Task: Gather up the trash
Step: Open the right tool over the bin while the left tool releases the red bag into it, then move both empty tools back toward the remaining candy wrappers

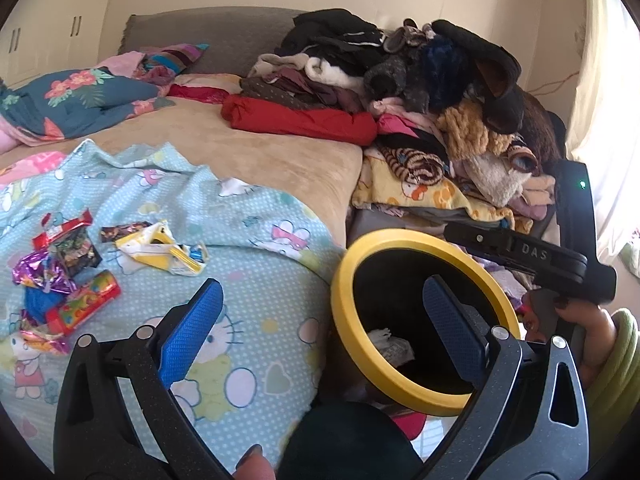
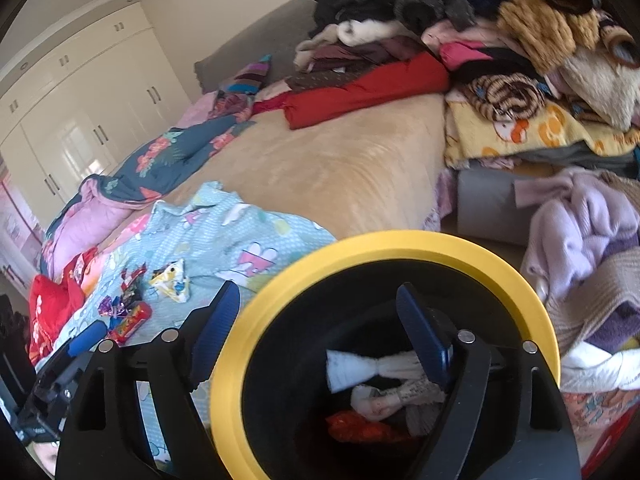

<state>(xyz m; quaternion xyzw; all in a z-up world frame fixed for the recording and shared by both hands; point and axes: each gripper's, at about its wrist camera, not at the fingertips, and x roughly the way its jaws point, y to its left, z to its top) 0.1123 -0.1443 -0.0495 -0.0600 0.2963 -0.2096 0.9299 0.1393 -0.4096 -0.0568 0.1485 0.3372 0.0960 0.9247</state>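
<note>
Bedding fills the left wrist view: one blue sheet (image 1: 248,240) holds a wrapper pile (image 1: 72,276) at left, one yellow-rimmed bin (image 1: 340,304) sits lower right, left gripper (image 1: 324,316) jaws wide, empty. Right wrist view: right gripper (image 2: 320,320) gapes empty over that bin, crumpled paper (image 2: 360,364) inside.

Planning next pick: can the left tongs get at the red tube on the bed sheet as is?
Probably yes. The left tongs are open and empty, and the red tube lies exposed at the wrapper pile's near edge, with bare sheet between.
</note>
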